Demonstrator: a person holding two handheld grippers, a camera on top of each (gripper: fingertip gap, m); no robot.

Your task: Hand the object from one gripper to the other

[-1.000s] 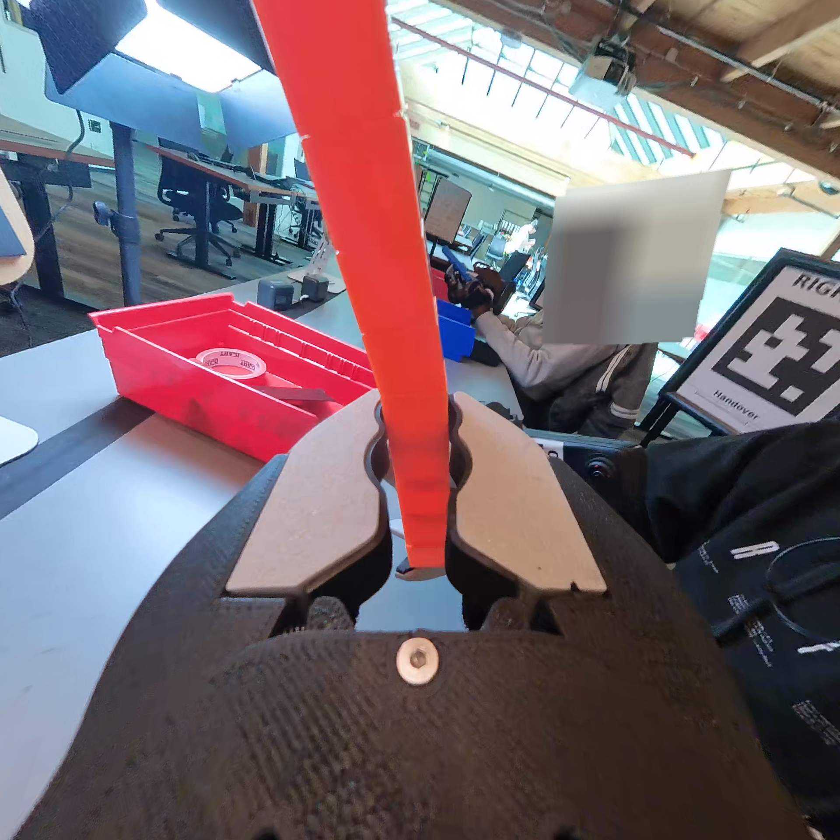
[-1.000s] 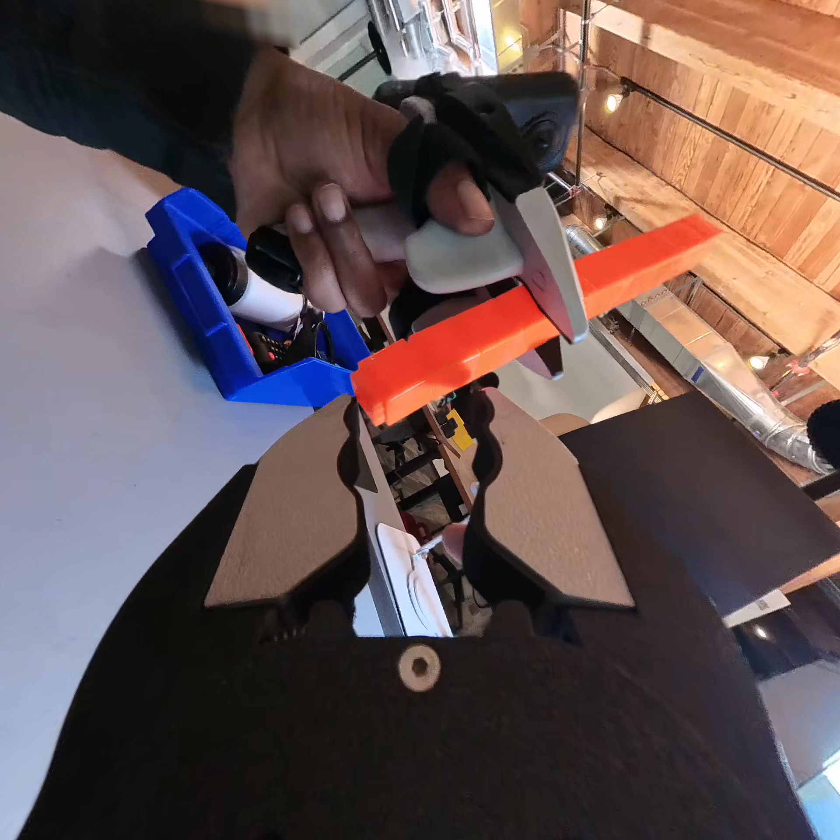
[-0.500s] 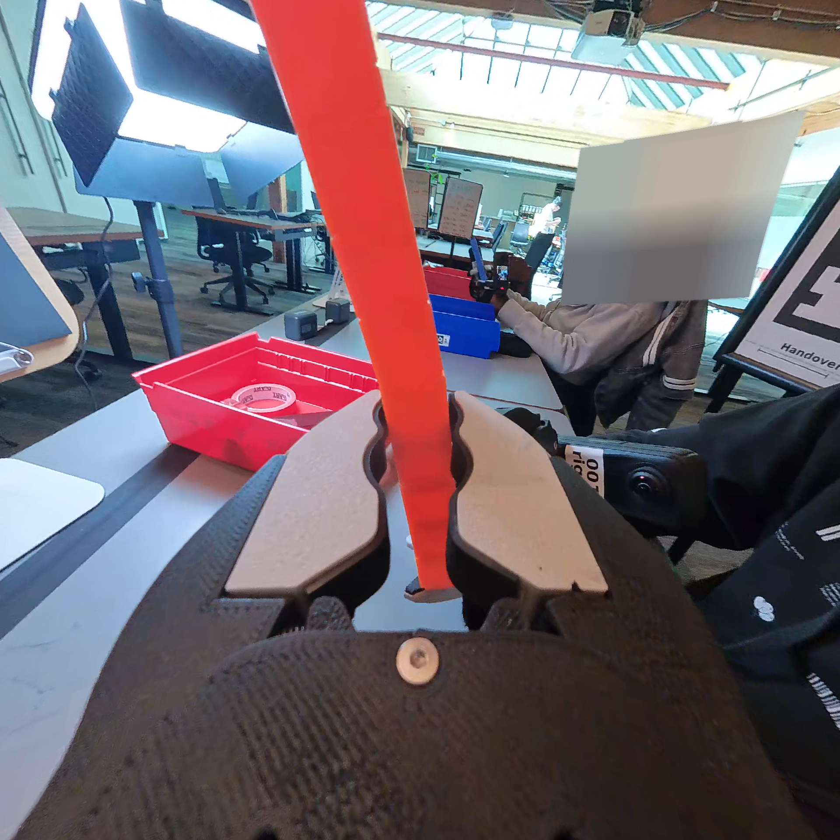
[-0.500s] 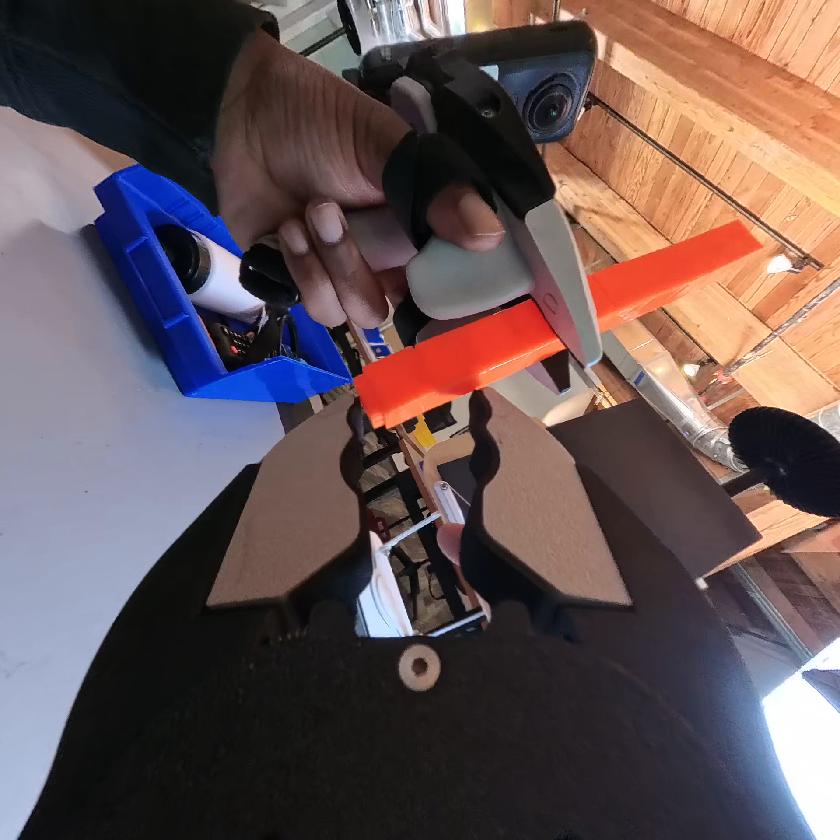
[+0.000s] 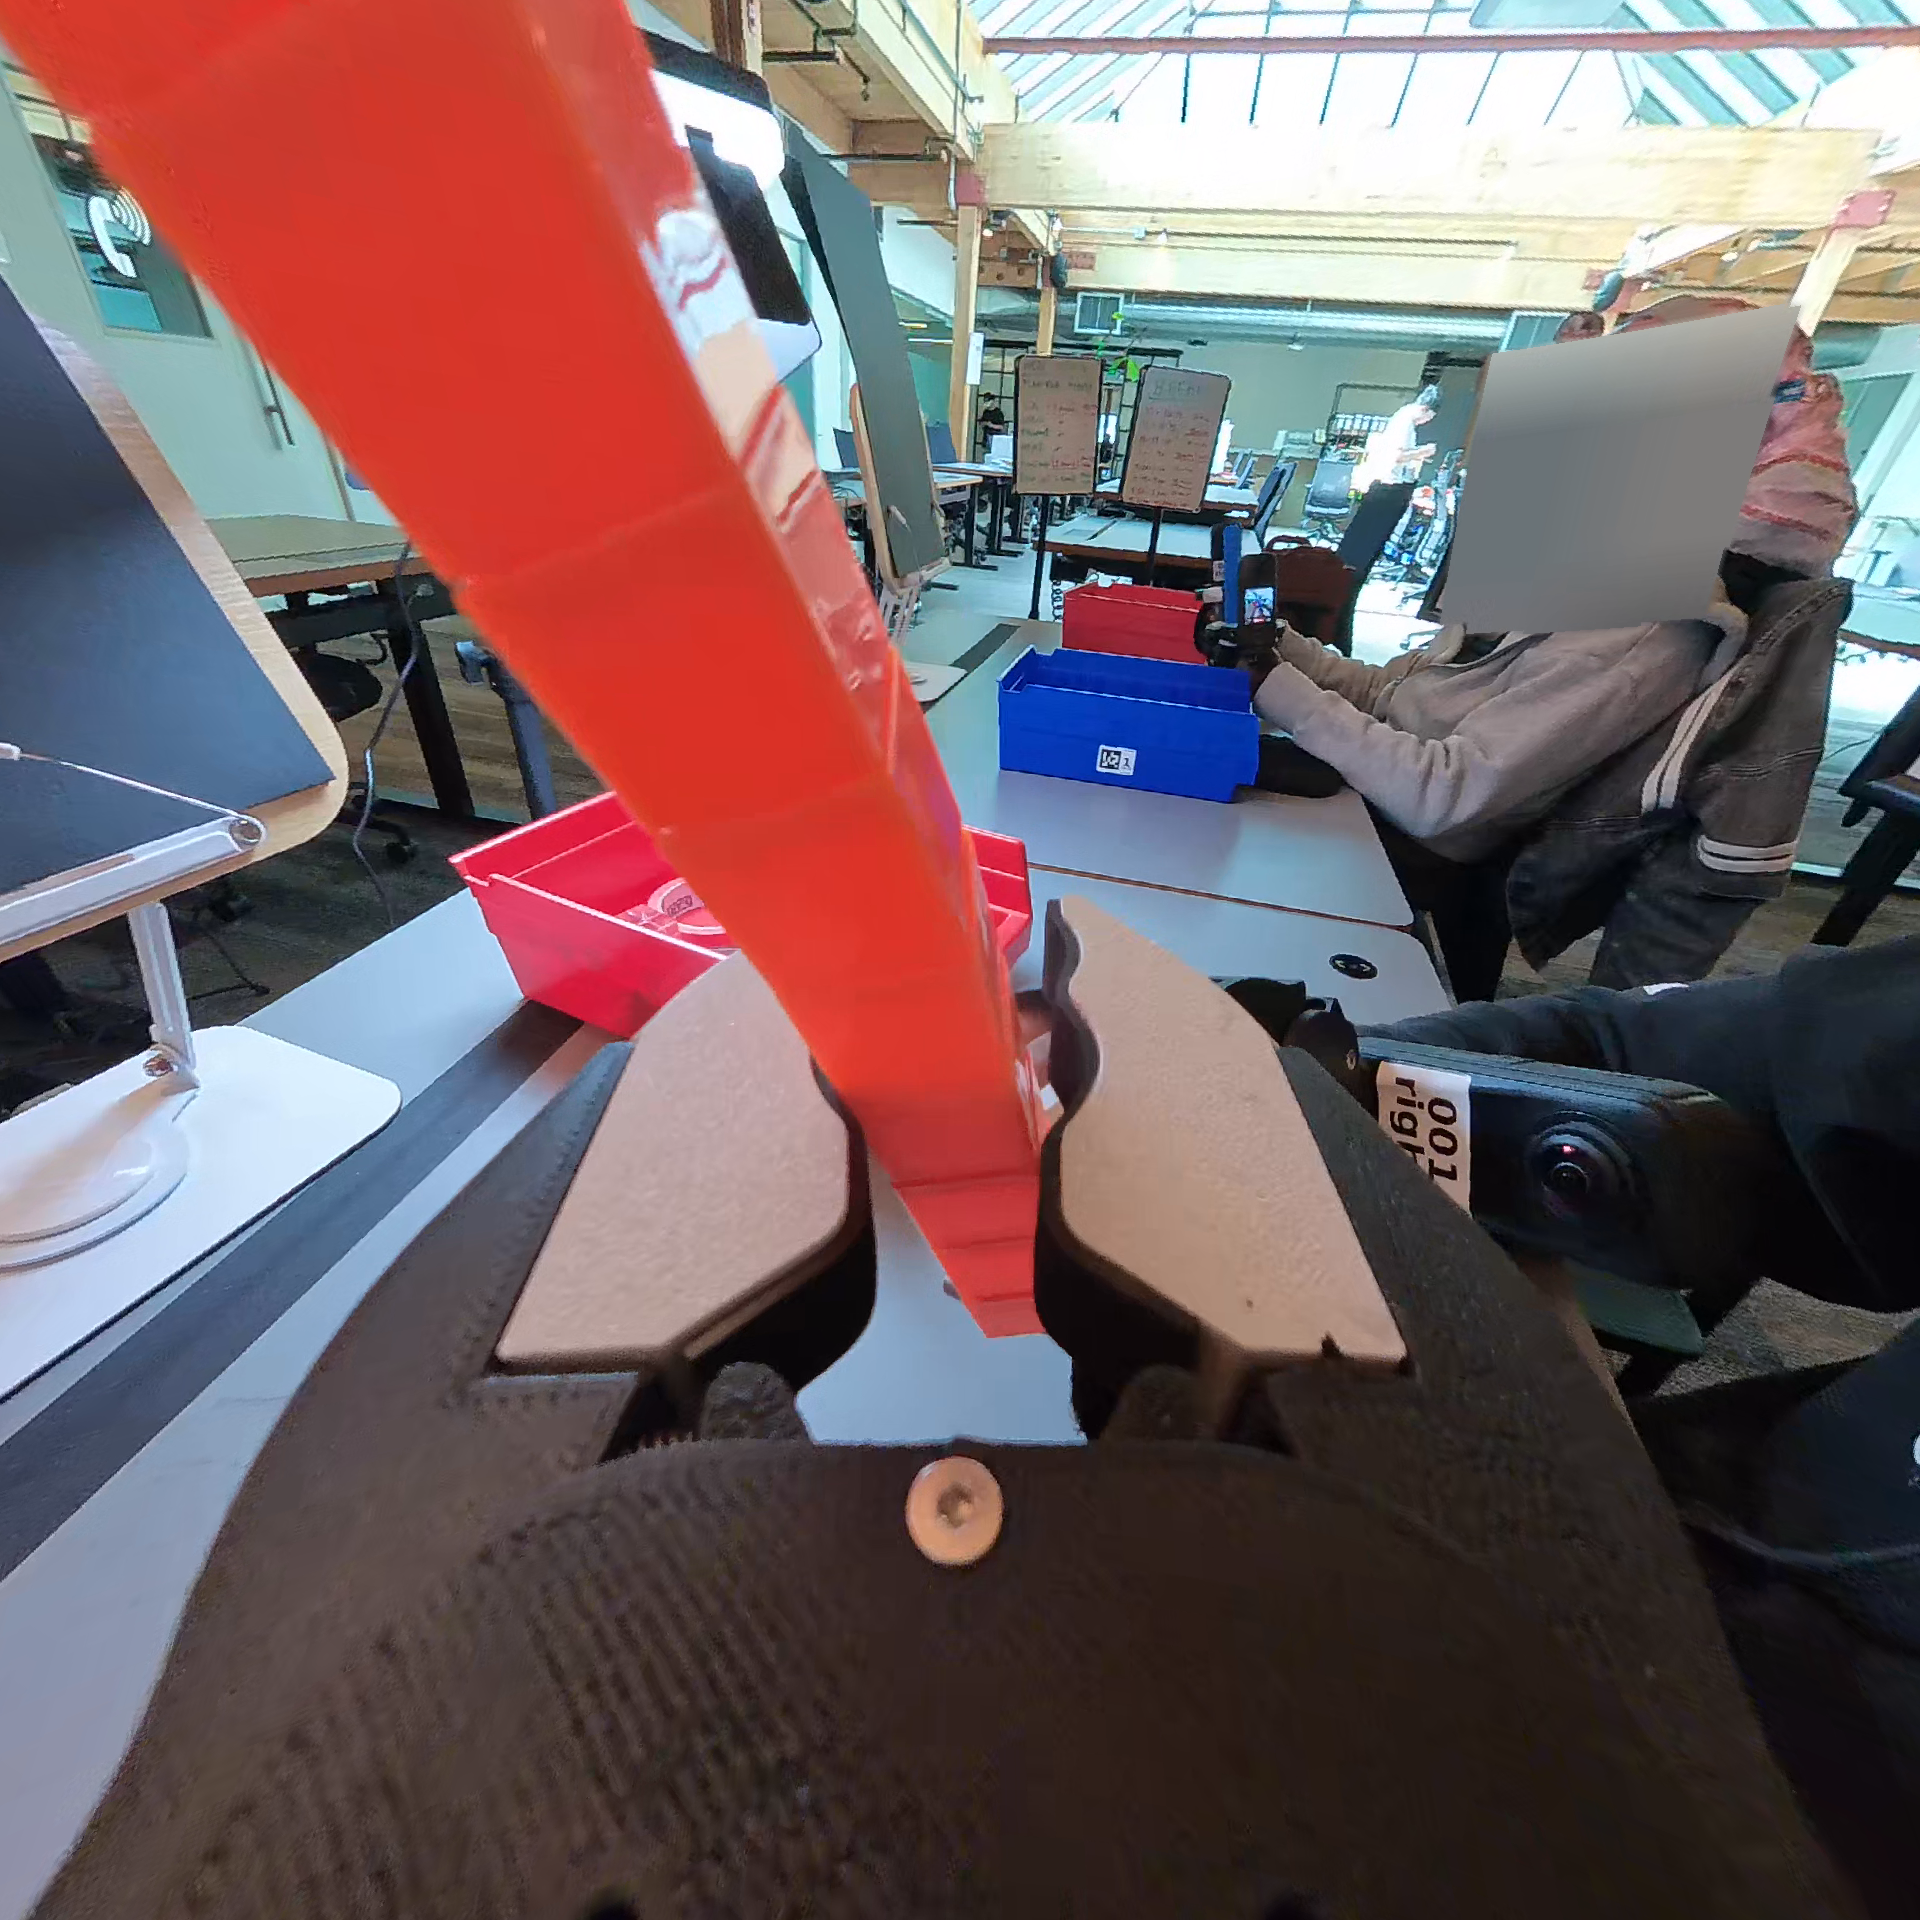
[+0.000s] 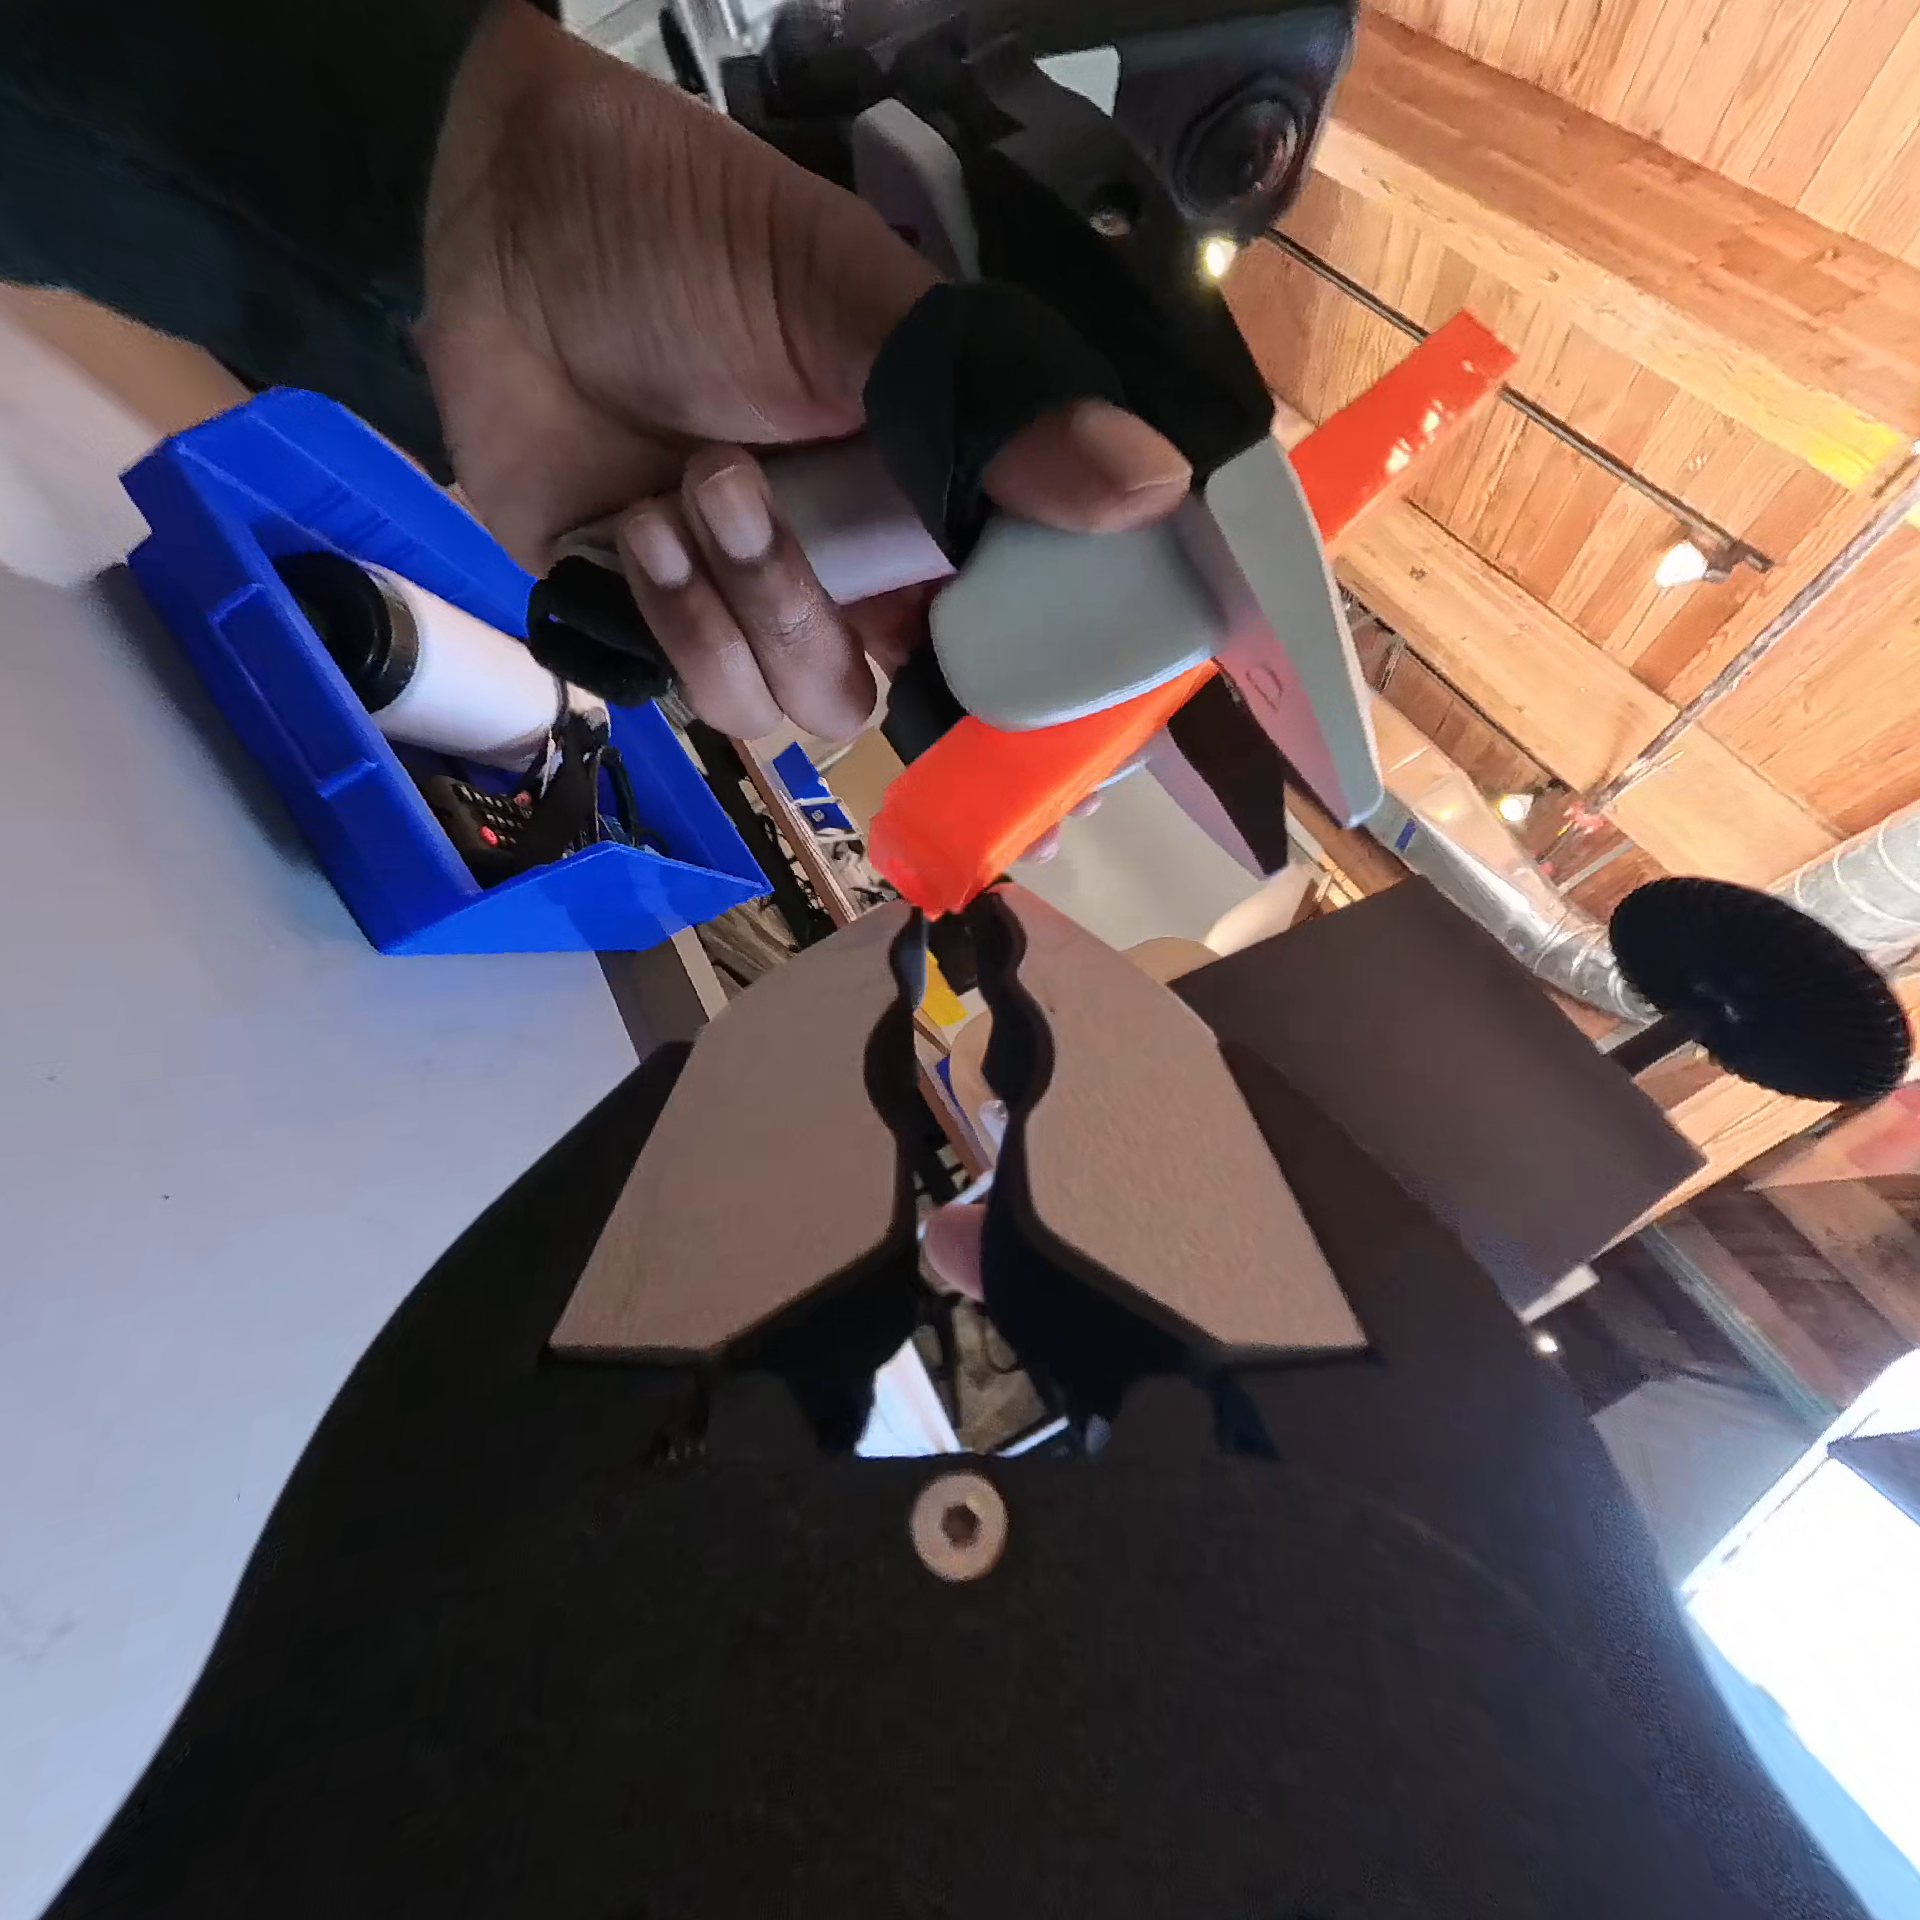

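Print showed on a white label on the black camera body by the table's right edge, and a small white sticker sat on the blue bin at the far edge. Two whiteboards beyond carried handwriting too small to read. The roll of tape in the red bin bore lettering as well

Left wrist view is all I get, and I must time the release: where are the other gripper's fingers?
Observer: The right gripper has its fingers nearly together, right at the near end of the orange bar.
Operator: Is it gripping the bar?
Observer: Cannot tell; the end meets the fingertips and sits no deeper between them.
Operator: And my side?
Observer: The left gripper clamps the bar farther along, with a hand wrapped round its handle.
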